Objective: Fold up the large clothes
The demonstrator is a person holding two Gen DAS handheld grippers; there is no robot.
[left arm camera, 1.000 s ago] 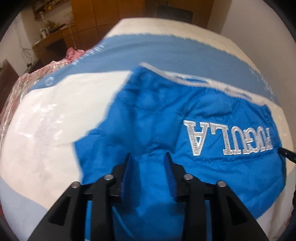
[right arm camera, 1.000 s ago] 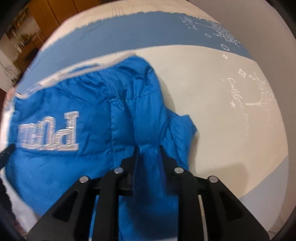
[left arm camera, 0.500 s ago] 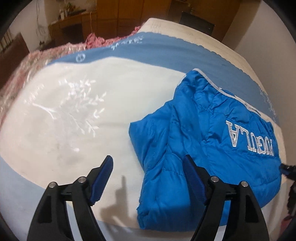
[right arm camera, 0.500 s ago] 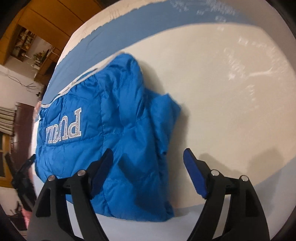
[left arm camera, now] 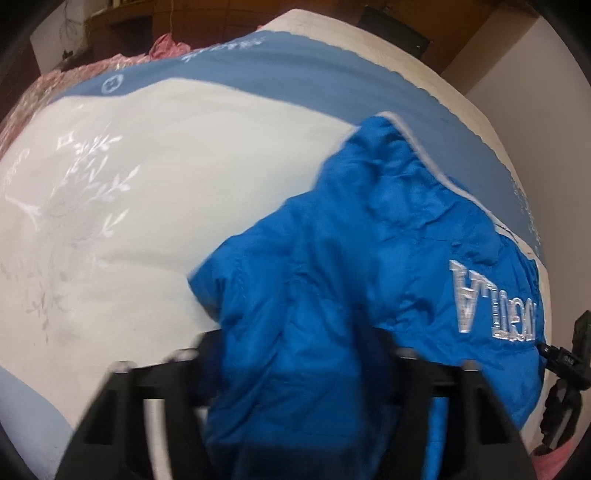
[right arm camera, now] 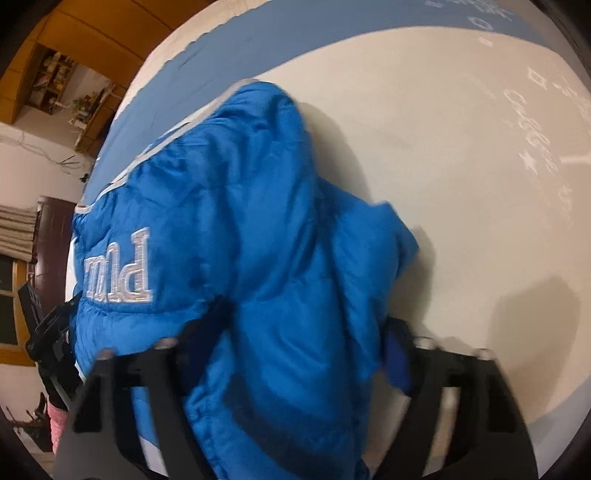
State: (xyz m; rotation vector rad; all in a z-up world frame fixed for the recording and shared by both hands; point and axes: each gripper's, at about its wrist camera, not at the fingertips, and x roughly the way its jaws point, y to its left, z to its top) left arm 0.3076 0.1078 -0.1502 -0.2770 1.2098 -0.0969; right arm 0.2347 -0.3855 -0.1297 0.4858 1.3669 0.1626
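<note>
A bright blue padded jacket (left arm camera: 369, 240) with silver lettering lies bunched on the white and blue bed cover (left arm camera: 147, 184). My left gripper (left arm camera: 295, 343) points steeply down at the jacket's near left edge. Its jaws are closing, and a thick fold of blue fabric fills the gap and hides both pads. In the right wrist view the jacket (right arm camera: 240, 203) bulges up between the fingers of my right gripper (right arm camera: 299, 332). These jaws are closing too, on the near right edge, with fabric against the blue pads. The bed cover (right arm camera: 461, 166) lies bare to the right.
Pink patterned bedding (left arm camera: 55, 85) lies at the bed's far left. Wooden furniture (left arm camera: 388, 14) stands behind the bed, beside a pale wall (left arm camera: 517, 74). A wooden cupboard (right arm camera: 92, 37) and a dark door (right arm camera: 51, 229) show at the left of the right wrist view.
Half a second ago both grippers hung wide open above the bed beside the jacket. Both have since dropped onto its near edge and closed around bunched fabric.
</note>
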